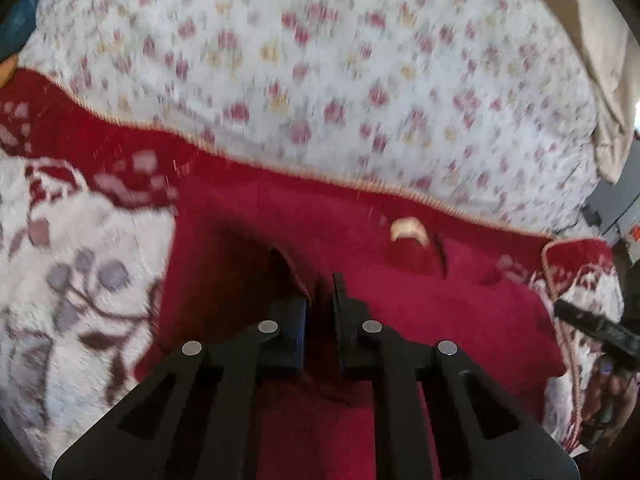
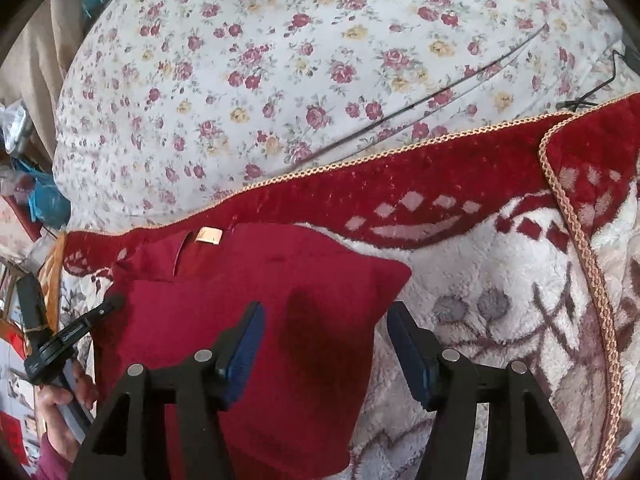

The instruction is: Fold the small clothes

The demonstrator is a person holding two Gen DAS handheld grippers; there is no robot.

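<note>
Spread across the bed is a white sheet with small roses (image 2: 280, 80), and over its near part lies a plush red-and-white blanket (image 2: 500, 280) edged with gold cord; on that blanket sits the small dark red garment (image 2: 256, 320) I am folding, its pale neck label (image 2: 209, 235) at the far end, well ahead of my right claw (image 2: 326, 344); that claw hangs over the garment with its jaws standing apart, the left pad above the cloth, the right pad just past the garment's right edge over the white plush, and nothing pinched between them; my left claw (image 1: 320, 316) has its jaws drawn nearly together, low on the red cloth, and a raised fold of fabric stands just ahead of its left finger, though blur and shadow keep me from saying whether any cloth is caught in the narrow gap; from the right wrist view I see that left claw at the garment's far left edge, a hand (image 2: 60, 408) behind it; I judge the step to be a fold of one side over the body, with the garment already narrowed and its right edge sloping; next I would bring the right claw down onto that right edge, close on it cleanly without snagging the blanket pile beneath, and carry it across while the left side is kept pinned.
</note>
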